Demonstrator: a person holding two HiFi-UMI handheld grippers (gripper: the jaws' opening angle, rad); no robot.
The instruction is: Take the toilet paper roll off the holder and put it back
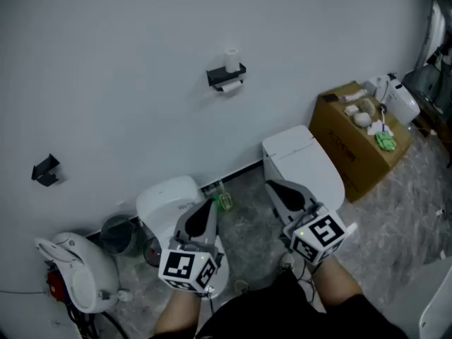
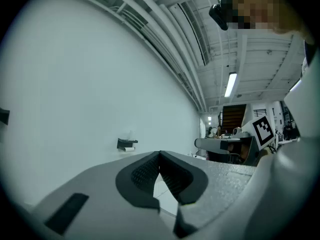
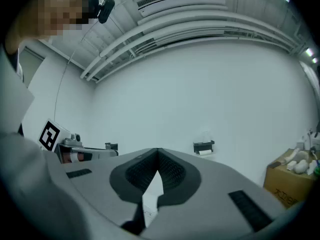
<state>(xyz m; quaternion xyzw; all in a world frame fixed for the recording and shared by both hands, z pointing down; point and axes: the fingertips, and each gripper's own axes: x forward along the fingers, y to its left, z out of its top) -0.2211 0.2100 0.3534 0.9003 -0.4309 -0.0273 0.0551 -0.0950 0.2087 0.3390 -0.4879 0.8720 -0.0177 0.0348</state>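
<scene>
A black wall holder (image 1: pixel 226 75) is fixed high on the white wall, with a toilet paper roll (image 1: pixel 229 87) hanging under it and another white roll (image 1: pixel 232 58) standing upright on top. The same holder (image 3: pixel 203 145) shows small and far off in the right gripper view, and also as the holder (image 2: pixel 126 143) in the left gripper view. My left gripper (image 1: pixel 210 205) and right gripper (image 1: pixel 272 185) are held low and level, well short of the wall. Both are shut with nothing between the pads, as the left gripper (image 2: pixel 159 154) and right gripper (image 3: pixel 158 152) show close up.
A white toilet (image 1: pixel 305 167) stands below the holder, and a second toilet (image 1: pixel 168 196) sits under my left gripper. At the right is a cardboard box (image 1: pixel 353 147) with items on top. Another black bracket (image 1: pixel 46 169) is on the wall at left, above a white appliance (image 1: pixel 74 270).
</scene>
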